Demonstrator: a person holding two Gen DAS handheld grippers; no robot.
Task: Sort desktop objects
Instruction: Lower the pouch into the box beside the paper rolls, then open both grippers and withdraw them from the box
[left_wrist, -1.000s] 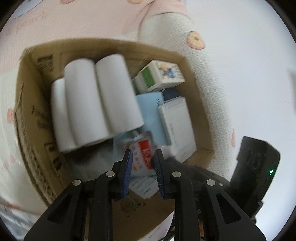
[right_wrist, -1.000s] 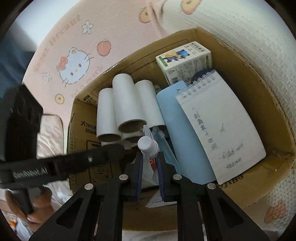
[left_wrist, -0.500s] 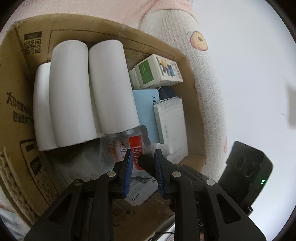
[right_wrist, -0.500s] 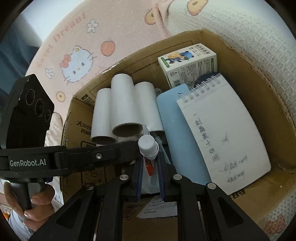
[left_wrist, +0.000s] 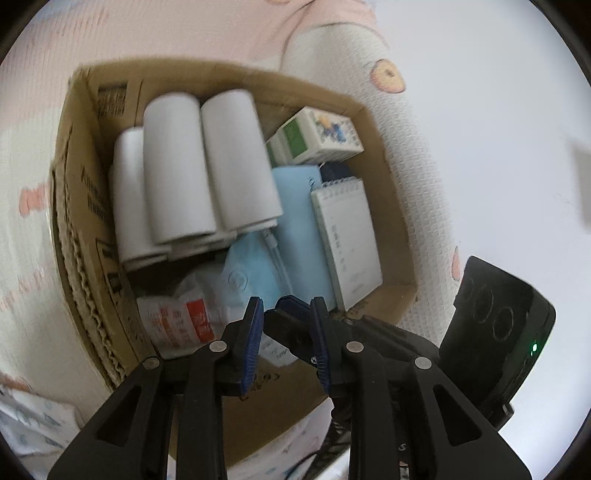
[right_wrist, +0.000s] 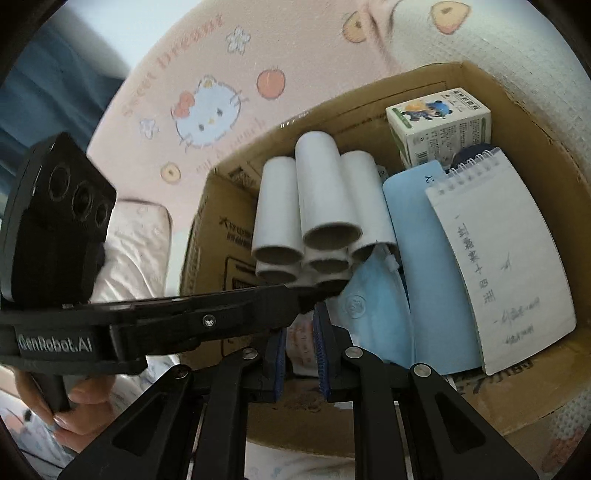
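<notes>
A cardboard box (left_wrist: 384, 155) (right_wrist: 532, 110) holds a bundle of white paper tubes (left_wrist: 192, 173) (right_wrist: 325, 206), a small carton (left_wrist: 321, 136) (right_wrist: 439, 129), a blue booklet (left_wrist: 299, 229) (right_wrist: 432, 266), a spiral notepad (left_wrist: 347, 240) (right_wrist: 502, 258), a blue face mask (left_wrist: 251, 273) (right_wrist: 373, 310) and a white pouch with a red label (left_wrist: 181, 317). My left gripper (left_wrist: 286, 314) is open and empty over the box's near side, with a finger of the other gripper between its jaws. My right gripper (right_wrist: 299, 332) is open and empty above the pouch (right_wrist: 301, 343).
The box sits on pink cartoon-print bedding (right_wrist: 207, 107) and a white waffle blanket (left_wrist: 417, 122). The left gripper's body (right_wrist: 62, 236) crosses the left of the right wrist view; the right gripper's body (left_wrist: 498, 325) is at the lower right of the left wrist view.
My right gripper has let go of the capped pouch, which now lies in the box beside the mask. Both grippers have drawn back a little from the box.
</notes>
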